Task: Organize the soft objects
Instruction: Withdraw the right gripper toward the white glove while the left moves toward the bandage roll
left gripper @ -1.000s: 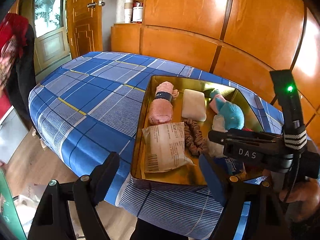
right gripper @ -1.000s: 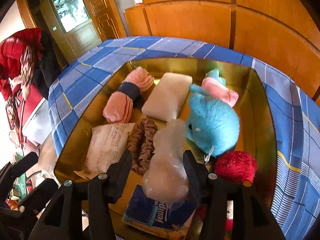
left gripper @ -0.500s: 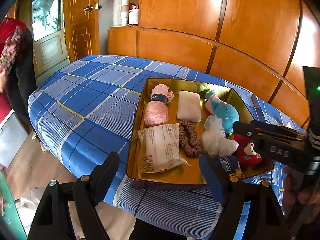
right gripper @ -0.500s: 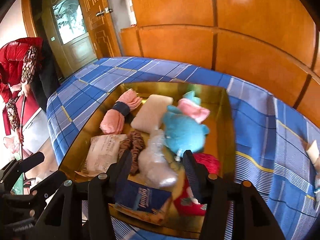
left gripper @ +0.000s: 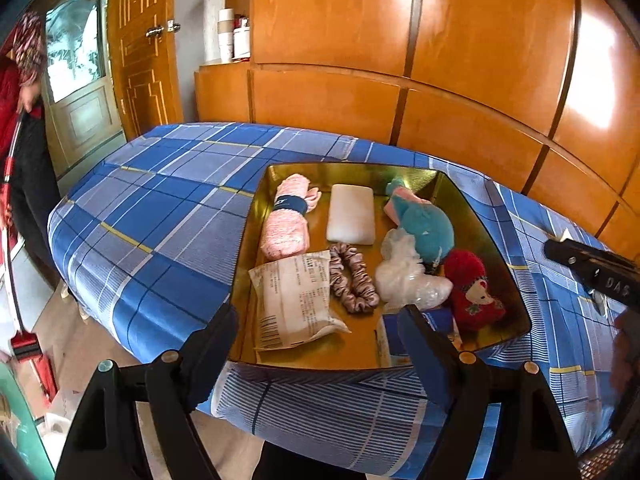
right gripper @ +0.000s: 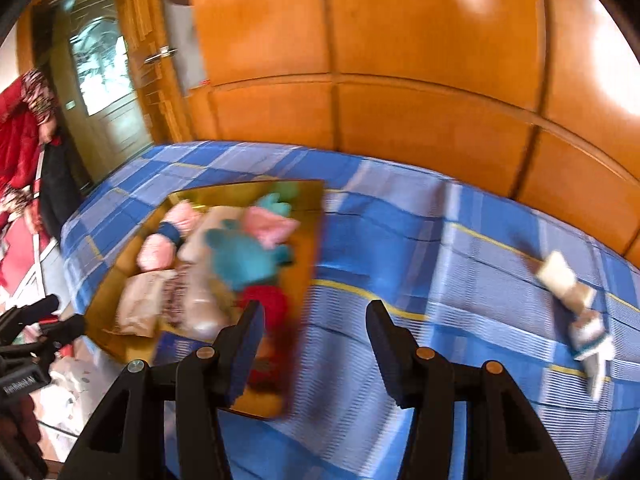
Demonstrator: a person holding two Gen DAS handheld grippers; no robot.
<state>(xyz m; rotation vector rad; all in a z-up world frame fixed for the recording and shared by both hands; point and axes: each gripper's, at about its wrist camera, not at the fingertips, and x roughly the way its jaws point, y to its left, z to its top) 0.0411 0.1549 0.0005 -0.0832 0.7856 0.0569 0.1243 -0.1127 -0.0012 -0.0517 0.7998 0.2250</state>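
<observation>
A gold tray [left gripper: 496, 236] on the blue plaid cloth holds a pink rolled towel [left gripper: 286, 220], a white pad [left gripper: 351, 219], a teal plush [left gripper: 424, 228], a clear bag of white stuffing [left gripper: 408, 276], a red plush [left gripper: 468, 288], a brown scrunchie [left gripper: 354, 278], a paper packet [left gripper: 294, 300] and a blue tissue pack [left gripper: 394, 332]. My left gripper [left gripper: 320, 340] is open and empty at the tray's near edge. My right gripper [right gripper: 314, 344] is open and empty above the cloth just right of the tray [right gripper: 308, 216]. A white and beige soft item [right gripper: 576, 304] lies on the cloth far right.
The table [left gripper: 160, 208] stands against an orange wooden cabinet wall [left gripper: 440, 60]. A person in red [left gripper: 16, 92] stands at the left by a door [left gripper: 136, 48]. The right gripper's body [left gripper: 592, 272] shows at the right edge of the left wrist view.
My right gripper let go of the clear stuffing bag, which now lies in the tray, and swung right over the cloth. The left gripper pulled back a little.
</observation>
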